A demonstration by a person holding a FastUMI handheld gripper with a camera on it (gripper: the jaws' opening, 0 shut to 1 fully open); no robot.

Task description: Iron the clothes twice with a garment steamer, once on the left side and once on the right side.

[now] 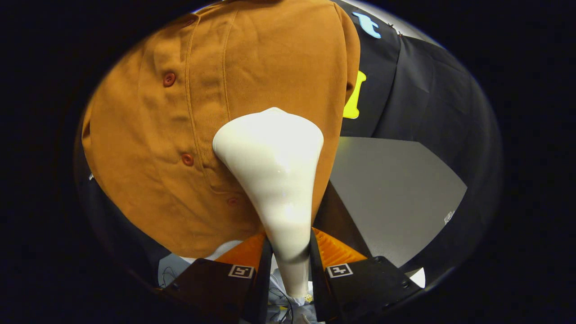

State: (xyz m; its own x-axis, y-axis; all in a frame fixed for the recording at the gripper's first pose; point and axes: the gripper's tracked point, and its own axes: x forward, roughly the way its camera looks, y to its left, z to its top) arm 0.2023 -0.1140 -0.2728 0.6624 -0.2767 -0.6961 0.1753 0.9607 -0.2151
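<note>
A brown button-up shirt (216,112) hangs in front of me, with its row of buttons (169,79) running down left of the steamer. The white garment steamer (274,166) sits between my fingers, its handle pinched on both sides and its wide head resting against the right half of the shirt, near the lower hem. My gripper (288,252) is shut on the steamer's handle. The steamer head hides the cloth behind it.
A grey table top (396,202) lies to the right, beyond the shirt's edge. Black booth cloth (427,99) hangs behind it. Below the fingers some white items and thin cables (281,301) lie low down.
</note>
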